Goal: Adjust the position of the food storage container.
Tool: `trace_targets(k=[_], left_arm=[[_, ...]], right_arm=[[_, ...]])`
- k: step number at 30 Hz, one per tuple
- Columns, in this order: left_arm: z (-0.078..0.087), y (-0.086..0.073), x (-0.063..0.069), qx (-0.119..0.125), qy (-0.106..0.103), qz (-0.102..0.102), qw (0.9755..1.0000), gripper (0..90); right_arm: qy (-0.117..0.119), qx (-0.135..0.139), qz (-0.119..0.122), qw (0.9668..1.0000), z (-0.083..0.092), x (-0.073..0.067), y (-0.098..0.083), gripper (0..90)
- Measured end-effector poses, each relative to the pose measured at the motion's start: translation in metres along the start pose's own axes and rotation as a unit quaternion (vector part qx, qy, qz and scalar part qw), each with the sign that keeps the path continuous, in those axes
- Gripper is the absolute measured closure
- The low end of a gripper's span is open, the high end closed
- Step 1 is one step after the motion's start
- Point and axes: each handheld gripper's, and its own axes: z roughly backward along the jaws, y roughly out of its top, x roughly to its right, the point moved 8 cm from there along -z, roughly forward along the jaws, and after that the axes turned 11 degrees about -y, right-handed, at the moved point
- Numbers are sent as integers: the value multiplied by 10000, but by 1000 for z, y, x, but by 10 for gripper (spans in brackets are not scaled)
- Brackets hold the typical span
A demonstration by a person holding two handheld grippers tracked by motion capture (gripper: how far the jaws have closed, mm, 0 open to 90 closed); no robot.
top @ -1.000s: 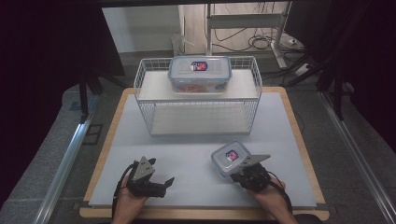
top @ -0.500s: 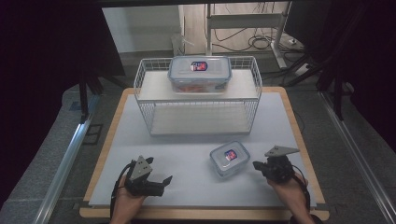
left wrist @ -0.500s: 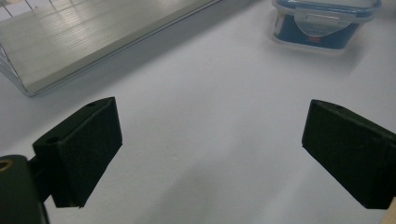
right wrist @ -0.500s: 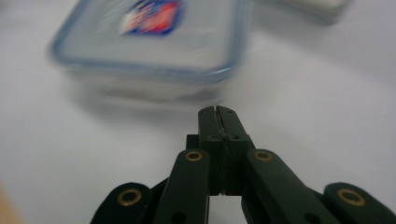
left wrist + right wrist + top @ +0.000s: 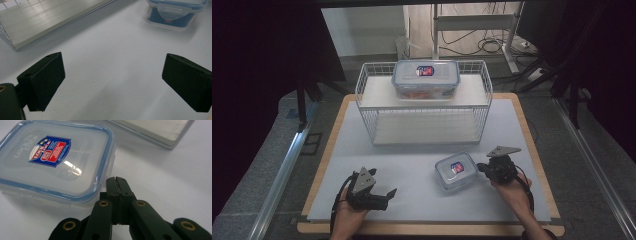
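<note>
A small clear container with a blue-rimmed lid (image 5: 455, 171) lies on the white mat at front right. My right gripper (image 5: 482, 168) is just to its right, pointing at it. In the right gripper view the jaws are shut with nothing between them, and the right gripper (image 5: 117, 180) has its tips beside the container's (image 5: 50, 162) side latch. My left gripper (image 5: 390, 192) rests low at front left with its jaws wide apart. In the left gripper view the left gripper (image 5: 113, 80) is open over bare mat, with the small container (image 5: 175, 12) farther off.
A white wire rack (image 5: 367, 95) stands at the back of the mat, with a larger clear container (image 5: 426, 79) on its top shelf. The rack's lower shelf (image 5: 50, 17) lies ahead of the left gripper. The wooden table edge (image 5: 532, 150) frames the mat.
My right gripper has drawn off to the right from over the small container and now sits beside it. The left gripper has stayed put.
</note>
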Motion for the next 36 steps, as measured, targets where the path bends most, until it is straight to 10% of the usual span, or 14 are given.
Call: trace_targets(k=[22, 36], left_arm=[[-1, 0, 0, -17, -11, 2, 10000, 45], [-4, -1, 2, -33, -55, 25, 10000, 46]], right_arm=[[778, -240, 465, 9956, 1, -67, -7, 893], [597, -120, 461, 9971, -12, -66, 4, 892]])
